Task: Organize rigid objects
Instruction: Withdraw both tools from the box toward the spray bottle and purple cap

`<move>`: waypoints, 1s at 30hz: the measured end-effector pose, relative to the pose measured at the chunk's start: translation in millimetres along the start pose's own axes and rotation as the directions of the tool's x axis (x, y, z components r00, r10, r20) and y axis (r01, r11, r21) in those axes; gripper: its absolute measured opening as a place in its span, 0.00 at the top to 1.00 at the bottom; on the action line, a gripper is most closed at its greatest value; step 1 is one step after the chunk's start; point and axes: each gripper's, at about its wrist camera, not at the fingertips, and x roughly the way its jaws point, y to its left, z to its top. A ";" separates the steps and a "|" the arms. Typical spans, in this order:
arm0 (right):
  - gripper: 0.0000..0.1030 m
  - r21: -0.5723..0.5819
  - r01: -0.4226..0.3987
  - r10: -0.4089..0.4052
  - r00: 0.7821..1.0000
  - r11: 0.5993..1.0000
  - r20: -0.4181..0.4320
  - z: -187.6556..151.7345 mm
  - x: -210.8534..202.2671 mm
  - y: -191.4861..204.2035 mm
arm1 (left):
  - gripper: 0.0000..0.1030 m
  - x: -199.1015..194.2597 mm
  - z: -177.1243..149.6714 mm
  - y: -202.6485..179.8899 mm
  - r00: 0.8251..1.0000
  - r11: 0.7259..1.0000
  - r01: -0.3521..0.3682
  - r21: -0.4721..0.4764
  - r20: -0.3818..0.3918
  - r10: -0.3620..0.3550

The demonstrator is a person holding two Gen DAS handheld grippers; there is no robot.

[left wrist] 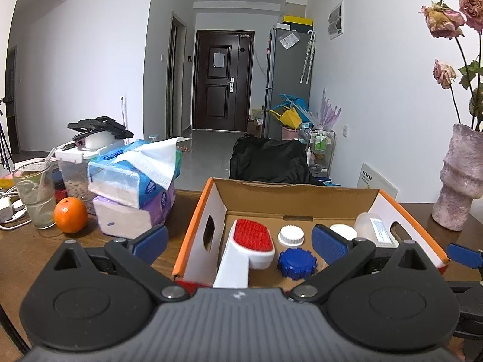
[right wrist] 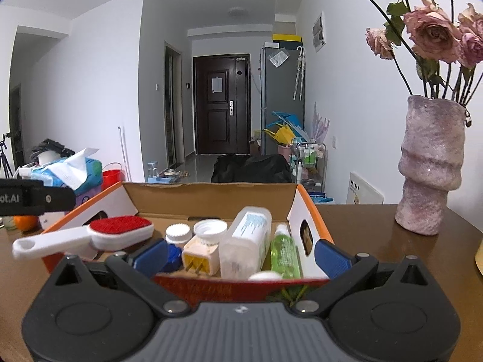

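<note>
An open cardboard box [left wrist: 196,229] [right wrist: 308,211] with orange edges stands on the brown table. Inside lie a white brush with red bristles [left wrist: 253,241] [right wrist: 120,230], a blue cap [left wrist: 297,262], a white cap [left wrist: 291,235] [right wrist: 178,233], a clear plastic bottle [right wrist: 246,241] [left wrist: 375,230], a green bottle [right wrist: 283,255] and a white plug [right wrist: 200,256]. My left gripper [left wrist: 238,241] is open and empty, straddling the box's near left part. My right gripper [right wrist: 241,255] is open and empty, straddling the box's near right part.
Stacked tissue packs [left wrist: 135,187], an orange [left wrist: 70,214], a glass with a straw [left wrist: 34,196] and a plastic container [left wrist: 74,166] stand left of the box. A pink vase with dried roses [right wrist: 428,166] [left wrist: 459,178] stands to the right. A black chair back [left wrist: 268,157] is behind the table.
</note>
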 end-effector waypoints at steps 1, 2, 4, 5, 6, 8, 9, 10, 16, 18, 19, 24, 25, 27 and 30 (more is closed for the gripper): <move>0.00 0.000 0.001 -0.001 1.000 1.000 -0.001 -2.2 -2.7 1.3 | 0.00 -3.4 -1.5 1.6 1.000 1.000 0.000 0.001 -0.001 0.000; 0.00 0.001 0.001 -0.001 1.000 1.000 -0.003 -4.2 -6.5 2.5 | 0.00 -6.6 -3.0 3.0 1.000 1.000 0.001 0.002 -0.003 -0.001; 0.00 0.004 0.000 0.000 1.000 1.000 -0.006 -8.9 -13.7 4.5 | 0.00 -14.0 -6.4 6.8 1.000 1.000 0.001 -0.001 -0.005 -0.001; 0.00 0.005 0.000 0.000 1.000 1.000 -0.008 -11.1 -17.5 5.8 | 0.00 -18.1 -8.2 8.6 1.000 1.000 0.002 -0.002 -0.005 -0.002; 0.00 0.005 0.000 0.000 1.000 1.000 -0.010 -13.3 -21.3 7.2 | 0.00 -21.5 -9.5 10.3 1.000 1.000 0.002 -0.004 -0.005 -0.002; 0.00 0.006 0.000 0.000 1.000 1.000 -0.014 -16.1 -27.5 9.1 | 0.00 -28.0 -12.0 13.7 1.000 1.000 0.004 -0.007 -0.006 -0.004; 0.00 0.007 0.000 0.000 1.000 1.000 -0.017 -17.4 -30.5 10.3 | 0.00 -31.1 -13.1 15.6 1.000 1.000 0.005 -0.008 -0.007 -0.005; 0.00 0.009 0.000 0.000 1.000 1.000 -0.020 -19.4 -34.1 11.6 | 0.00 -34.6 -14.6 17.3 1.000 1.000 0.006 -0.008 -0.010 -0.006; 0.00 0.020 -0.001 0.002 0.999 1.000 -0.033 -30.0 -54.1 18.2 | 0.00 -55.2 -23.5 27.3 1.000 1.000 0.011 -0.012 -0.021 -0.011; 0.00 0.020 0.000 0.001 0.999 1.000 -0.036 -32.4 -59.8 20.9 | 0.00 -61.0 -26.5 31.3 1.000 1.000 0.012 -0.013 -0.025 -0.012; 0.00 0.021 -0.001 0.001 0.999 1.000 -0.039 -34.1 -63.2 22.4 | 0.00 -64.2 -28.5 33.5 0.999 1.000 0.014 -0.012 -0.030 -0.014; 0.00 0.025 0.003 -0.001 0.999 1.000 -0.051 -41.8 -77.5 28.1 | 0.00 -78.5 -37.8 45.0 0.999 1.000 0.021 -0.011 -0.049 -0.022; 0.00 0.026 0.004 -0.003 0.999 1.000 -0.054 -43.6 -80.3 29.6 | 0.00 -80.8 -39.4 46.9 0.998 1.000 0.023 -0.010 -0.052 -0.024; 0.00 0.025 0.005 -0.004 0.998 1.000 -0.061 -46.8 -84.3 32.8 | 0.00 -85.7 -43.3 50.8 0.998 1.000 0.025 -0.005 -0.058 -0.026; 0.00 0.020 0.008 -0.007 0.997 1.000 -0.071 -51.0 -89.6 38.0 | 0.00 -91.3 -48.0 57.7 0.997 1.000 0.029 -0.003 -0.067 -0.030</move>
